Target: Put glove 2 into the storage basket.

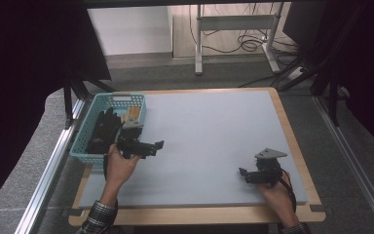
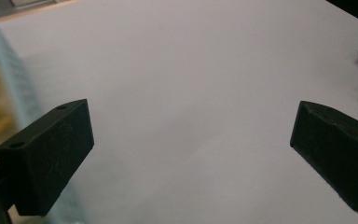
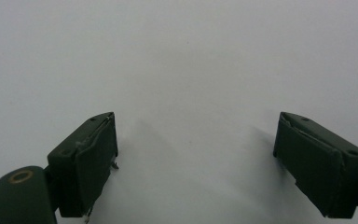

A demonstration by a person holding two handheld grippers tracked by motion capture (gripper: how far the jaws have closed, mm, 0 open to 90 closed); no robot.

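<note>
Nearest the camera in the high view, 2 forearms in checked sleeves come in over the wooden front edge of the table (image 1: 199, 214), each hand gripping a black claw. The right claw (image 1: 244, 174) sits low over the pale grey mat (image 1: 209, 136) near the front right part of the table, pointing left, with a grey 3-cornered plate on top. Its jaws stand spread wide and hold nothing; in the right gripper view the right claw (image 3: 196, 158) shows 2 dark jaws well apart over bare mat.

A little farther in, on the left, the left claw (image 1: 158, 145) is held just beside the right wall of the light blue plastic basket (image 1: 80, 141), pointing right across the mat. Its jaws are spread as wide as they go and nothing is between them — in the left gripper view the left claw (image 2: 191, 144) frames bare grey surface, with the blurred basket wall (image 2: 9, 70) at the left edge.

The basket rests at the table's left edge, partly overhanging the mat. Inside lie black items (image 1: 102, 127) — too dark to tell what they are — and, toward the far right corner, pale wooden blocks (image 1: 132, 114) with a touch of orange. These are the things nearest the left claw, which touches none of them.

Beyond the table are grey floor, a metal desk frame (image 1: 233, 29) and loose cables.
</note>
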